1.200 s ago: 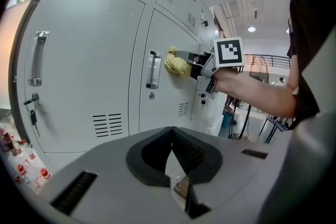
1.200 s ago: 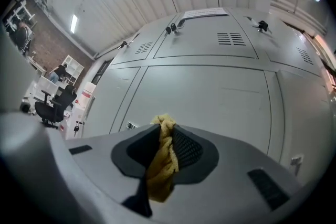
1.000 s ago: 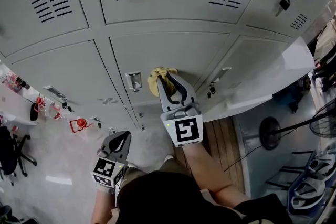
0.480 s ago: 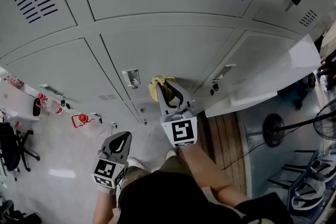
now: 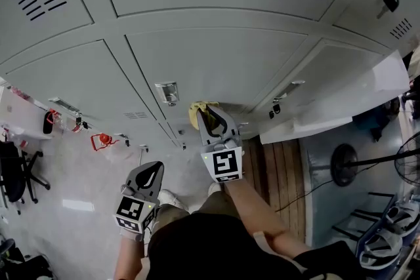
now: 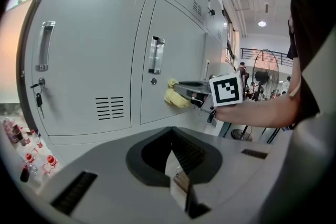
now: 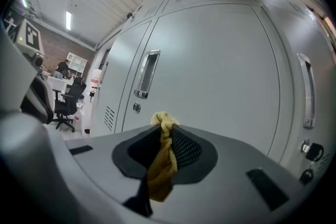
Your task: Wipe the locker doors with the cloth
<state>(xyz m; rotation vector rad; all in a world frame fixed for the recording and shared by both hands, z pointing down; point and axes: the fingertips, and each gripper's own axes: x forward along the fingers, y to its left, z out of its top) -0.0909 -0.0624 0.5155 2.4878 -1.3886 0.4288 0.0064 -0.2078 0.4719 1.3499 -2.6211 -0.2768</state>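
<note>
Head view: my right hand-held gripper (image 5: 210, 116), jaws clamped on the yellow cloth (image 5: 199, 112), holds it just below the handle (image 5: 167, 92) of a locker door (image 5: 223, 59). Wiping looks under way; next comes a firm sweep across the panel, away from the handle. The left gripper view adds, side-on, the cloth touching the door, and my left hand-held gripper (image 6: 176, 166), jaws closed on nothing.

pedestal fan (image 5: 340, 166) at right, round base on grey floor | black cable (image 5: 308, 190) running lower-left from that base | wooden floor strip (image 5: 275, 170) lower centre | black office chair (image 5: 13, 174) at far left edge | red item (image 5: 103, 140) at left (too small to identify)
</note>
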